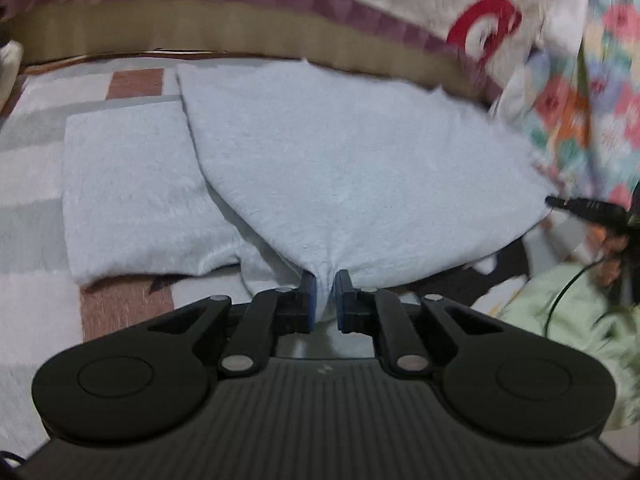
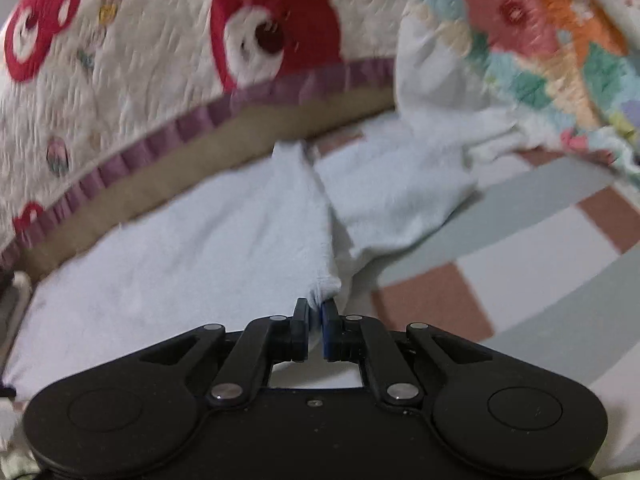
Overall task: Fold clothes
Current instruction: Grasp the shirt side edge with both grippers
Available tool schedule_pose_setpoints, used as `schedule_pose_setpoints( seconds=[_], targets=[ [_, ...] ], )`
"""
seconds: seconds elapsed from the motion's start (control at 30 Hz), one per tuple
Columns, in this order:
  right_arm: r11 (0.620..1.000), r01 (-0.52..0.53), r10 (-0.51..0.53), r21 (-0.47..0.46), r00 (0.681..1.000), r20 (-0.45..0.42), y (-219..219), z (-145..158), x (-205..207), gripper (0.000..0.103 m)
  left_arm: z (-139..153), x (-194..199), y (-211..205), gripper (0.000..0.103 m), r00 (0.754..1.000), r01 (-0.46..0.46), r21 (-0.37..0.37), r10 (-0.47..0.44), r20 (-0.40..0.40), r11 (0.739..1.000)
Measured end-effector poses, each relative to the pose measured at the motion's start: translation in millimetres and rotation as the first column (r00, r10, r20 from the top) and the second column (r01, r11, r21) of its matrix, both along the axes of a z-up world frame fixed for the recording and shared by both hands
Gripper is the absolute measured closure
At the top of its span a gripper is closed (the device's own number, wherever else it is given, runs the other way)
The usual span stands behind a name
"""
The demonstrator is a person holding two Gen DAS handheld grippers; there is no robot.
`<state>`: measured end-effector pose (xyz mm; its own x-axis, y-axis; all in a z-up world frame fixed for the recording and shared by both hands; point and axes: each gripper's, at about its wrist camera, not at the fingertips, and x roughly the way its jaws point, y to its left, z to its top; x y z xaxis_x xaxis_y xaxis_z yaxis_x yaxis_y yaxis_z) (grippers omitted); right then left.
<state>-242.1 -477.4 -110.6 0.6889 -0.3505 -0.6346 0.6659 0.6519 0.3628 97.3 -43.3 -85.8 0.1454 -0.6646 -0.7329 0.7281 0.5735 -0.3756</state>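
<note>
Your left hand-held gripper (image 1: 325, 280) is closed to a narrow gap, pinching a corner of the pale blue cloth (image 1: 340, 168). Your right hand-held gripper (image 2: 316, 308) is nearly closed on another corner of the same cloth (image 2: 180, 256). The cloth is partly lifted and stretched between both grips, with its far part lying on the checked sheet (image 2: 520, 240). A second light blue piece (image 1: 132, 192) lies flat just beside it. A bear-print quilt (image 2: 140, 60) sits behind.

Nothing here can be read as words or numbers, as far as the blur lets me judge; the bedding (image 2: 120, 80) carries only pictures.
</note>
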Motion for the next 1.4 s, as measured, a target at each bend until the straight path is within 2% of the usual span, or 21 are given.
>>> schedule_pose_setpoints(
  seconds=[0.03, 0.1, 0.13, 0.2, 0.33, 0.4, 0.43, 0.53, 0.67, 0.73, 0.8, 0.83, 0.87, 0.9, 1.0, 1.1, 1.13, 1.2, 1.23, 1.27, 1.4],
  targets=[
    [1.000, 0.006, -0.006, 0.010, 1.000, -0.001, -3.9, 0.3, -2.8, 0.096, -2.1, -4.2, 1.1, 0.103, 1.000, 0.002, 0.019, -0.002, 0.002, 1.000],
    [1.000, 0.020, -0.020, 0.023, 0.999, -0.031, -8.8, -6.6, -1.9, 0.096, -12.3, -16.9, -5.3, 0.103, 0.996, 0.007, 0.194, -0.025, 0.091, 0.981],
    [0.999, 0.030, -0.028, 0.030, 0.999, -0.046, -9.6, -11.0, -0.5, 0.096, -17.7, -23.3, -9.4, 0.103, 0.987, -0.002, 0.292, -0.044, 0.151, 0.956],
    [0.998, 0.051, -0.048, 0.044, 0.997, -0.057, -9.1, -17.1, -0.1, 0.096, -17.0, -19.9, -5.7, 0.103, 0.994, 0.012, 0.251, -0.040, 0.106, 0.968],
    [0.996, 0.078, -0.075, 0.051, 0.995, -0.060, -8.9, -19.2, -0.4, 0.096, -0.2, -35.9, -14.8, 0.099, 0.972, 0.079, 0.176, -0.115, 0.204, 0.981],
    [0.993, 0.090, -0.089, 0.071, 0.996, -0.025, -10.8, -14.7, -2.3, 0.096, 8.4, -44.2, -19.6, 0.092, 0.955, 0.117, 0.141, -0.150, 0.257, 0.983],
    [0.992, 0.096, -0.096, 0.083, 0.995, 0.000, -13.1, -11.0, -2.8, 0.096, 12.8, -48.4, -22.1, 0.083, 0.944, 0.136, 0.124, -0.167, 0.284, 0.983],
    [0.992, 0.092, -0.096, 0.089, 0.994, 0.050, -18.5, 2.6, -0.1, 0.096, 16.1, -65.9, -38.5, 0.066, 0.895, 0.222, 0.138, -0.258, 0.363, 0.965],
    [0.995, 0.057, -0.065, 0.084, 0.993, 0.099, -27.6, 23.1, 12.2, 0.096, 12.9, -93.3, -67.8, 0.049, 0.793, 0.344, 0.218, -0.407, 0.453, 0.913],
    [0.997, 0.034, -0.041, 0.072, 0.994, 0.097, -33.4, 31.4, 22.8, 0.096, 9.2, -99.8, -82.3, 0.046, 0.756, 0.364, 0.264, -0.449, 0.476, 0.893],
    [0.998, 0.001, -0.005, 0.058, 0.998, 0.067, -41.2, 37.0, 38.4, 0.096, 5.5, -95.7, -93.6, 0.047, 0.738, 0.361, 0.315, -0.475, 0.478, 0.878],
    [0.998, -0.014, 0.011, 0.056, 0.999, 0.051, -46.0, 39.1, 46.5, 0.096, 2.5, -86.9, -97.0, 0.064, 0.756, 0.342, 0.332, -0.467, 0.458, 0.879],
    [0.998, -0.030, 0.028, 0.056, 0.999, 0.031, -51.9, 41.2, 55.7, 0.096, -0.7, -77.5, -100.1, 0.093, 0.777, 0.320, 0.348, -0.454, 0.436, 0.881],
    [0.997, -0.052, 0.052, 0.061, 0.999, 0.011, -58.4, 42.4, 64.4, 0.096, -3.9, -68.0, -103.3, 0.096, 0.797, 0.298, 0.365, -0.440, 0.414, 0.882],
    [0.984, -0.166, 0.173, 0.068, 0.978, -0.120, -72.9, 45.8, 96.2, 0.096, 2.7, -33.0, -101.2, 0.098, 0.888, 0.261, 0.256, -0.336, 0.316, 0.931],
    [0.945, -0.326, 0.317, 0.005, 0.917, -0.243, -69.2, 49.3, 112.3, 0.088, 8.9, -8.7, -97.0, 0.098, 0.935, 0.208, 0.160, -0.245, 0.258, 0.965],
    [0.926, -0.376, 0.355, -0.023, 0.892, -0.279, -65.7, 50.6, 114.5, 0.087, 7.3, -3.5, -96.7, 0.098, 0.941, 0.200, 0.149, -0.232, 0.245, 0.968],
    [0.878, -0.474, 0.421, -0.073, 0.835, -0.355, -58.8, 53.1, 119.0, 0.072, 3.1, 6.4, -96.5, 0.098, 0.952, 0.185, 0.134, -0.211, 0.221, 0.974],
    [0.848, -0.521, 0.449, -0.095, 0.802, -0.393, -55.3, 54.4, 121.2, 0.058, 0.9, 7.9, -95.7, 0.098, 0.954, 0.184, 0.128, -0.208, 0.216, 0.975],
    [0.827, -0.553, 0.471, -0.103, 0.780, -0.412, -52.7, 55.4, 120.6, 0.054, -1.3, 8.8, -94.9, 0.098, 0.955, 0.183, 0.123, -0.207, 0.213, 0.975],
    [0.751, -0.647, 0.530, -0.134, 0.711, -0.462, -43.9, 50.3, 108.6, 0.053, -7.8, 10.6, -95.9, 0.098, 0.964, 0.174, 0.110, -0.193, 0.186, 0.978]
  ],
)
